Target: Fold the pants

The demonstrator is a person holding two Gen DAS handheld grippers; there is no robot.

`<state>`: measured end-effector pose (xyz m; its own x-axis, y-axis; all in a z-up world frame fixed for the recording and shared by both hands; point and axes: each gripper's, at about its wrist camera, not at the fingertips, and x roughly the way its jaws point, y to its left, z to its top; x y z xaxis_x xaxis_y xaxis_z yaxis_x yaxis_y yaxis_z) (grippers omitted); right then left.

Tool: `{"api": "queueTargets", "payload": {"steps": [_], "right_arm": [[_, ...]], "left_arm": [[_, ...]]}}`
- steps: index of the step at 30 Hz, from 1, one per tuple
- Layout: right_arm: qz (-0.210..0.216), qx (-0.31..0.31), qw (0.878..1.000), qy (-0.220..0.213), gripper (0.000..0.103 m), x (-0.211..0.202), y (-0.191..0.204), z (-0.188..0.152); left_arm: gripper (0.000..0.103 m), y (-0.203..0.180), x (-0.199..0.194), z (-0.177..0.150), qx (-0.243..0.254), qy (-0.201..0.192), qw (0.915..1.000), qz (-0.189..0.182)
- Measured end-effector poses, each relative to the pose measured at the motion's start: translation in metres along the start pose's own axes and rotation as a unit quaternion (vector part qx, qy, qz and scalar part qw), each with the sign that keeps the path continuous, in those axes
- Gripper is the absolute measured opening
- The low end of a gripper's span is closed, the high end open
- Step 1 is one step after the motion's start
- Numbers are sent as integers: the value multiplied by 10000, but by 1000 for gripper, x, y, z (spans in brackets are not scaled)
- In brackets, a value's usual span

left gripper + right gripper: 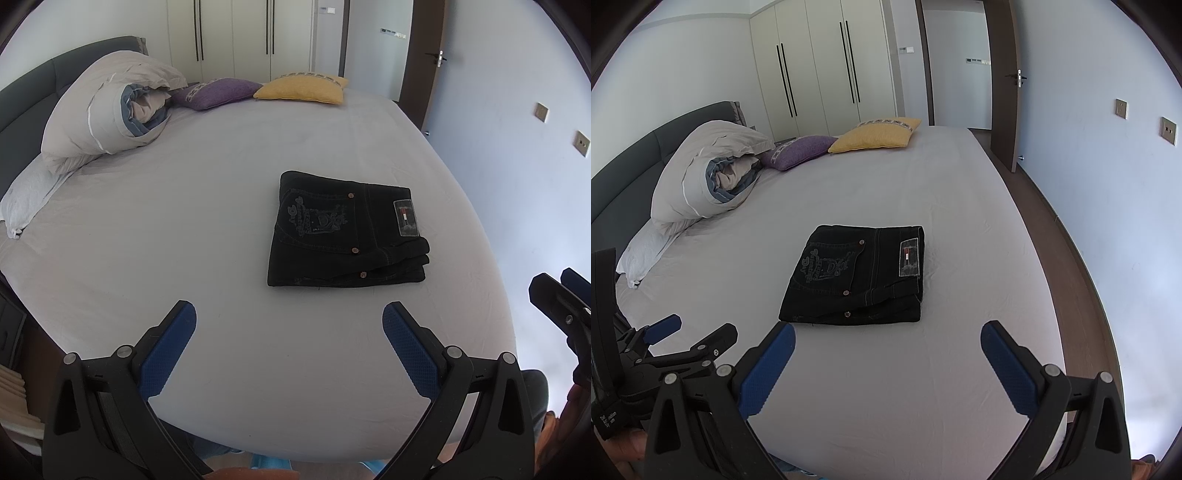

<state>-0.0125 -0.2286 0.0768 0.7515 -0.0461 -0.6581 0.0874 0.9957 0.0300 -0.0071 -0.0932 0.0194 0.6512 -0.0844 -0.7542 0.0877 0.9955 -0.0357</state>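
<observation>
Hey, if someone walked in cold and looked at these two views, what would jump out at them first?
The dark folded pants lie as a neat stack on the pale bed sheet, a patch label facing up. Both tools hover in front of them with jaws wide apart and nothing held: the left tool and the right tool. Against the headboard sit a rolled duvet, a purple cushion and a yellow cushion.

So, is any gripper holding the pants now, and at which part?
No. The left gripper and right gripper are both open and empty. The folded pants lie untouched on the bed.
</observation>
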Motion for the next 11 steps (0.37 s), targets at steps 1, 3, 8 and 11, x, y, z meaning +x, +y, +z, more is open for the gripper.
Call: {"api": "queueTargets", "payload": {"steps": [1, 3, 8, 11], "right_arm": [[-7, 1, 10000, 3, 103, 0, 0, 1], [-3, 3, 10000, 16, 103, 0, 0, -2], [7, 10, 10000, 33, 103, 1, -3, -3], [1, 28, 10000, 48, 103, 0, -4, -5]], "left_arm": [[103, 0, 0, 0, -3, -10, 10000, 8], [103, 2, 0, 0, -37, -24, 10000, 33], [103, 10, 2, -1, -103, -30, 9999, 100], [103, 11, 4, -2, -104, 0, 9999, 86]]}}
